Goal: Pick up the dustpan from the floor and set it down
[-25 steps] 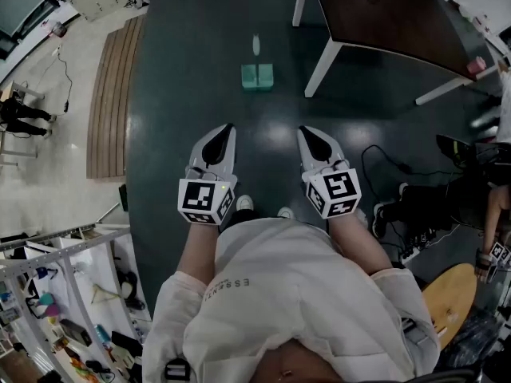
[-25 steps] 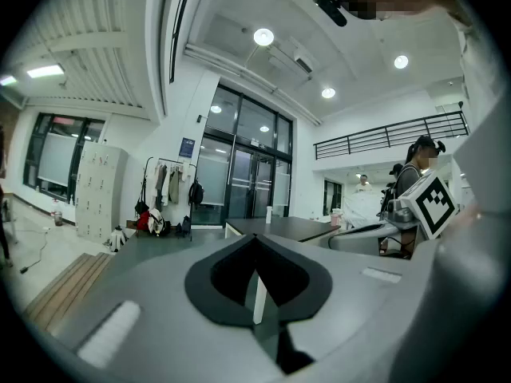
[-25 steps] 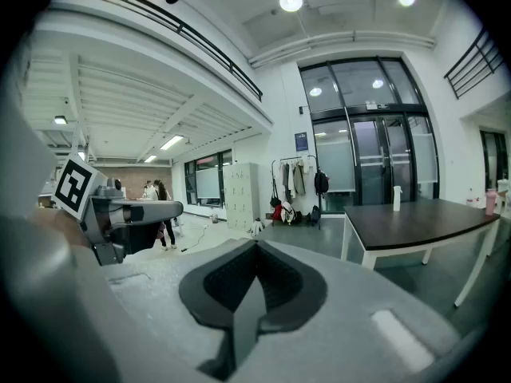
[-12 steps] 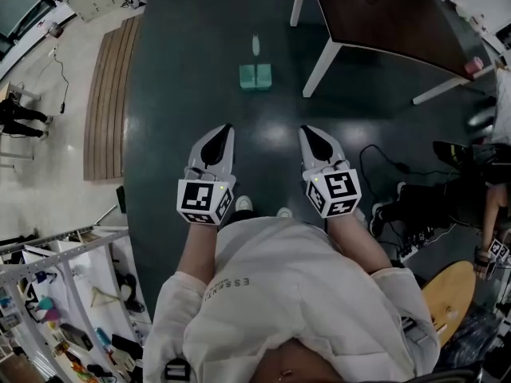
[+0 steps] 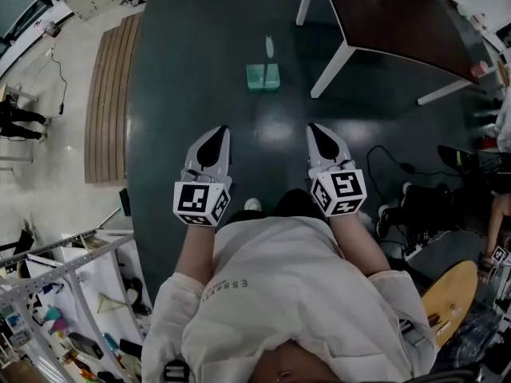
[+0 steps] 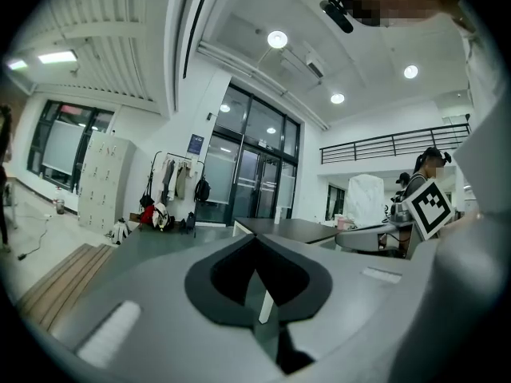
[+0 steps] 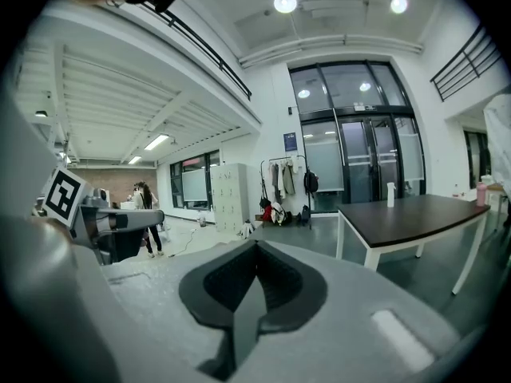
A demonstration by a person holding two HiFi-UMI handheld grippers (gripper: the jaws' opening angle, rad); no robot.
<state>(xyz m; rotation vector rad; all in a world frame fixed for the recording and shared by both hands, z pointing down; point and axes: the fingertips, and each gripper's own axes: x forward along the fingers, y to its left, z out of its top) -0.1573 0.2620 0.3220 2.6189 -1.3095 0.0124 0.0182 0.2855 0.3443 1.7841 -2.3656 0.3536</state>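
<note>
The teal dustpan [image 5: 263, 76] lies on the dark floor ahead of me, its pale handle [image 5: 269, 47] pointing away. My left gripper [image 5: 220, 130] and right gripper [image 5: 314, 127] are held side by side at waist height, both pointing forward toward the dustpan and well short of it. In the left gripper view the left gripper [image 6: 256, 238] has its jaws together with nothing in them. The right gripper [image 7: 255, 244] in its own view is likewise shut and empty. The dustpan shows clearly in neither gripper view.
A dark-topped table [image 5: 391, 18] with white legs stands ahead on the right, near the dustpan. A slatted wooden strip [image 5: 108, 94] runs along the left. Cables and dark bags [image 5: 419, 202] lie at the right, a round wooden stool [image 5: 452, 295] behind. Shelving [image 5: 56, 294] stands at lower left.
Both grippers have moved forward a little, still shut. One leg has stepped forward, and the dustpan and table now sit slightly lower and further right in the head view.
</note>
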